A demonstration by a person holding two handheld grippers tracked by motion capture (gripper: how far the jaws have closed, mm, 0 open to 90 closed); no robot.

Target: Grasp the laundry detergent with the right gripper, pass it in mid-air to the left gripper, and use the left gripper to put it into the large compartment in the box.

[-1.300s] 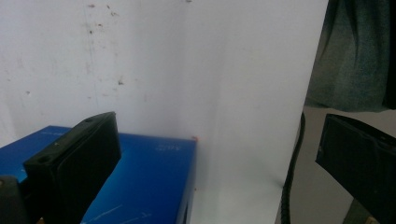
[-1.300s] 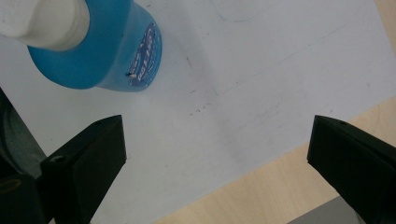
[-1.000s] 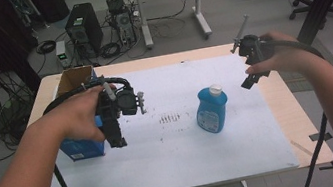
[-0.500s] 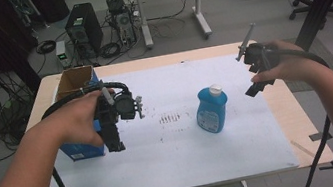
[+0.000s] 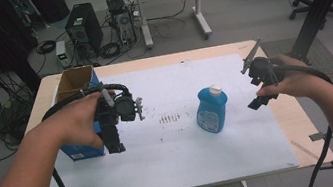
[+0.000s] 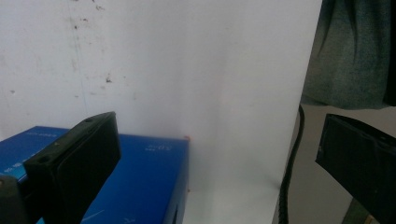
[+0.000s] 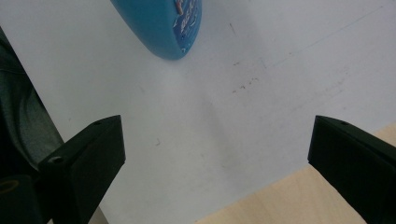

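A blue bottle (image 5: 212, 110) with a white cap stands upright on the white sheet (image 5: 189, 155), right of centre. My right gripper (image 5: 252, 80) hovers open to the right of it, a short gap away. In the right gripper view the bottle's base (image 7: 163, 23) shows at the top, beyond the wide-spread right gripper (image 7: 217, 140). My left gripper (image 5: 117, 131) is held over the right side of an open blue box (image 5: 72, 88) at the table's left. In the left gripper view the left gripper (image 6: 219, 140) is open, with the blue box (image 6: 140, 186) under one jaw. Neither gripper holds anything.
The sheet covers most of the wooden table (image 5: 305, 122). Small dark marks (image 5: 171, 119) dot the sheet near the middle. Beyond the table are computer towers (image 5: 81, 31), cables, a desk's legs and a black post (image 5: 315, 9) at the right.
My right gripper has dropped slightly toward the near side and stays open. The left gripper has shifted a little toward the near side over the box. The bottle has not moved.
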